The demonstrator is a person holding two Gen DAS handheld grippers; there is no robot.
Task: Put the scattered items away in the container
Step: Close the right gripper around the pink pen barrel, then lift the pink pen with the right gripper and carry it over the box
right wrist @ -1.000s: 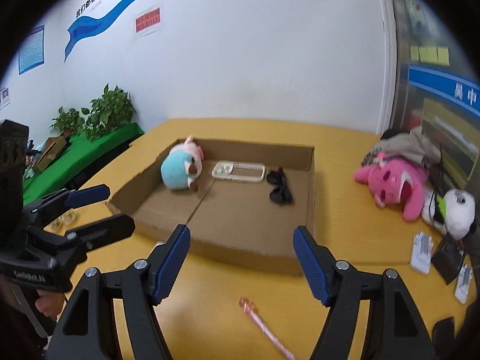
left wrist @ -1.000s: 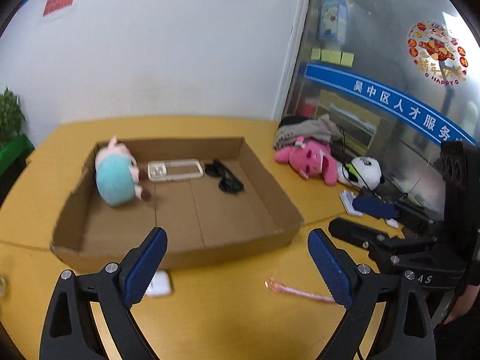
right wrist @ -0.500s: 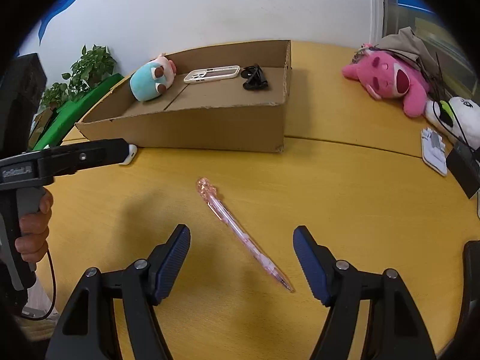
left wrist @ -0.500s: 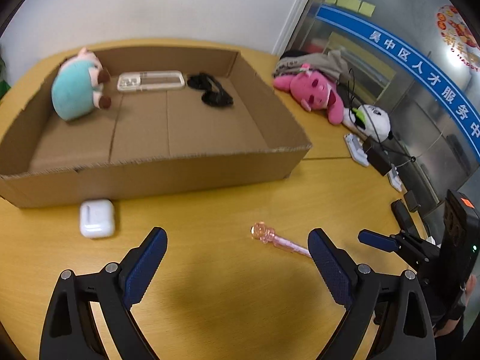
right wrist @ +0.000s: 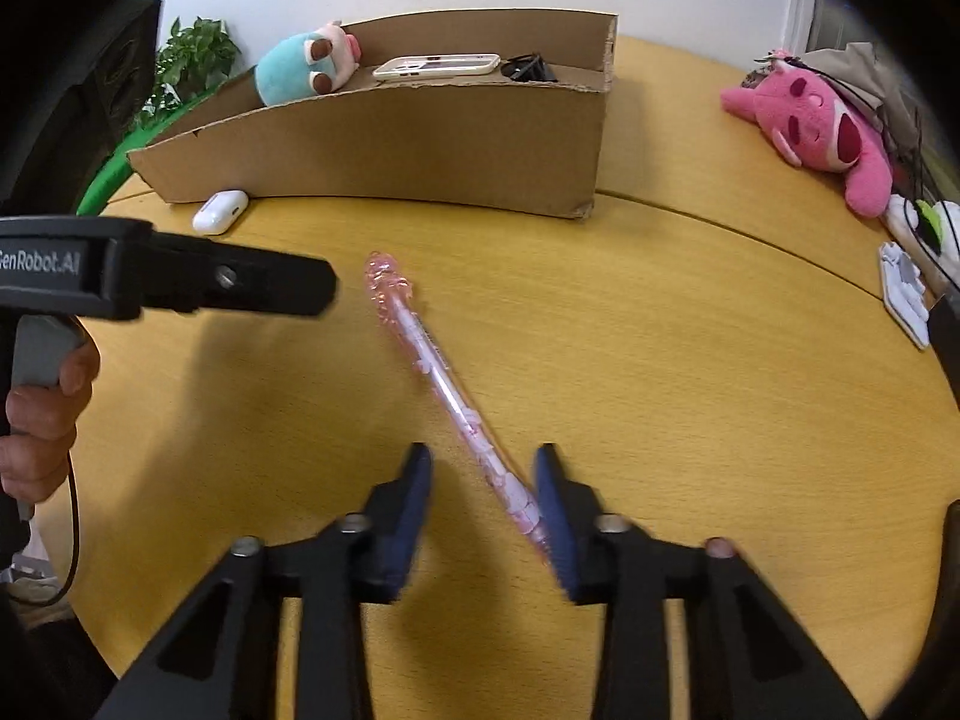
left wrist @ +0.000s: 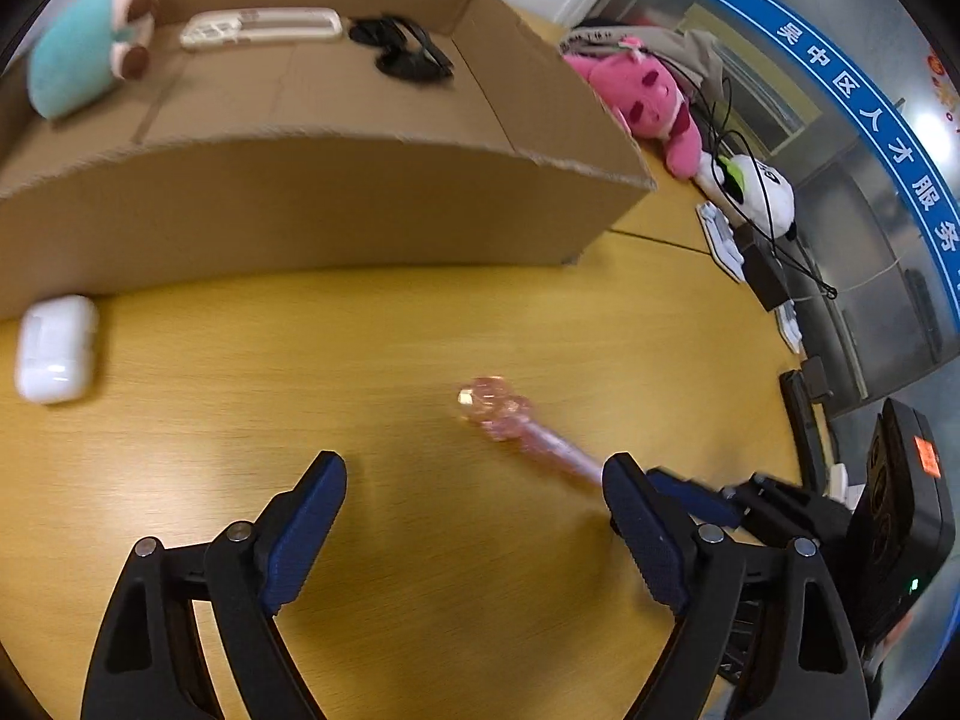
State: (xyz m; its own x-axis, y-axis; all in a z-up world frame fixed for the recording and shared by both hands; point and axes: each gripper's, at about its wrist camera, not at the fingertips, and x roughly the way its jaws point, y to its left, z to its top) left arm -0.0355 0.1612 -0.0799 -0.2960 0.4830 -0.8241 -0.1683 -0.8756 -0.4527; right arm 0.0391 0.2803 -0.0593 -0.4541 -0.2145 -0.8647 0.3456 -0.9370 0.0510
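1. Right gripper (right wrist: 483,492): low over the yellow table (right wrist: 660,360), jaws closing. The near end of the pink pen (right wrist: 441,381) lies between them, against the right-hand pad; the left pad stands clear, so no grip yet.
2. Left gripper (left wrist: 474,504): jaws wide and closing slightly, nothing between them. The pen's moulded pink top (left wrist: 495,405) lies just ahead of its right finger.
3. A person's hand (right wrist: 45,414) grasps the left gripper's handle at the left edge of the right-wrist view.
4. White earbud case (left wrist: 55,348): on the table, just beside the outer front wall of the cardboard box (left wrist: 312,204).
5. Inside the box, toward its far wall: a teal plush toy (left wrist: 84,51), a pale phone case (left wrist: 261,27) and black sunglasses (left wrist: 402,51).
6. Right of the box, well apart: a pink plush (right wrist: 810,120) and a white panda plush (left wrist: 759,192) among cables.
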